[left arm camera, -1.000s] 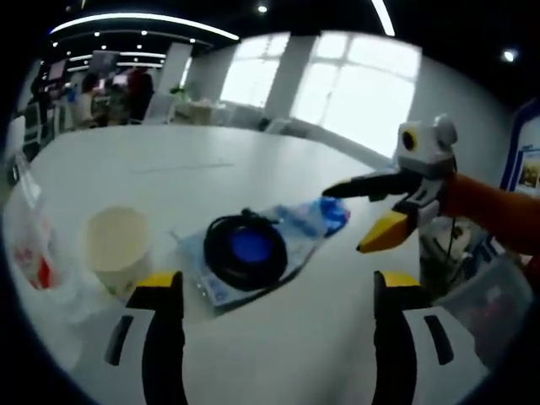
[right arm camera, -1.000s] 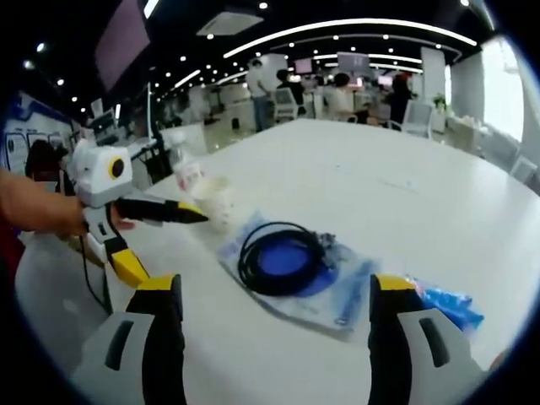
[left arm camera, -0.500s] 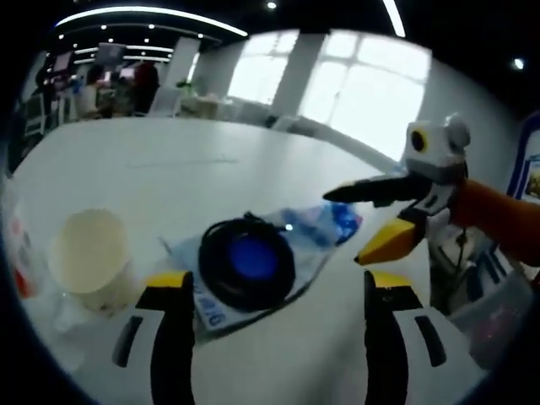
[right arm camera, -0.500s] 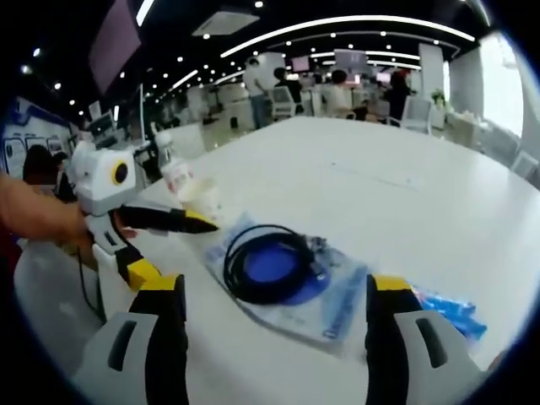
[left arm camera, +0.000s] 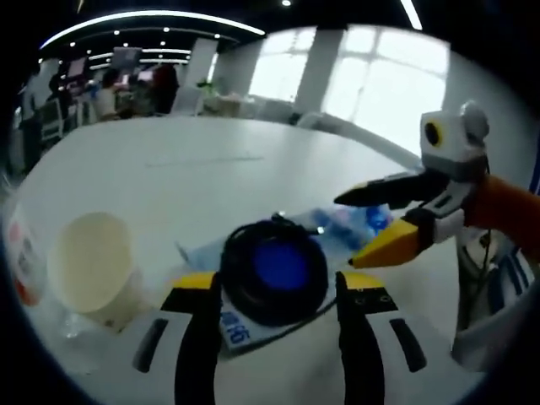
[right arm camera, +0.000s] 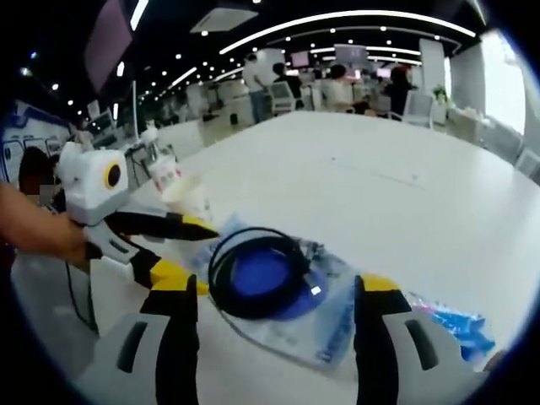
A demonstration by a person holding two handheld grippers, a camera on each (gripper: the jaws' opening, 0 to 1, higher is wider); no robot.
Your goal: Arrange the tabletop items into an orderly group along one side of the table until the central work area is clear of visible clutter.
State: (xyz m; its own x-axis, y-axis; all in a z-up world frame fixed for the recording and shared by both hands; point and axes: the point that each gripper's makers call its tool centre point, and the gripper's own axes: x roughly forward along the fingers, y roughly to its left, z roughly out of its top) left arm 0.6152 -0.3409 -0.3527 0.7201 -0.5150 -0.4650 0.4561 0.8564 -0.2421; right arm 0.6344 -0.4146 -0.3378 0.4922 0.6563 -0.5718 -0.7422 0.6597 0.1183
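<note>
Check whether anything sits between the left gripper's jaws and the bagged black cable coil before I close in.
Nothing visible blocks it. The left gripper is open, with the bagged cable coil directly ahead between its jaws. The paper cup stands off to one side, and the right gripper hovers open beside the bag's far edge.
</note>
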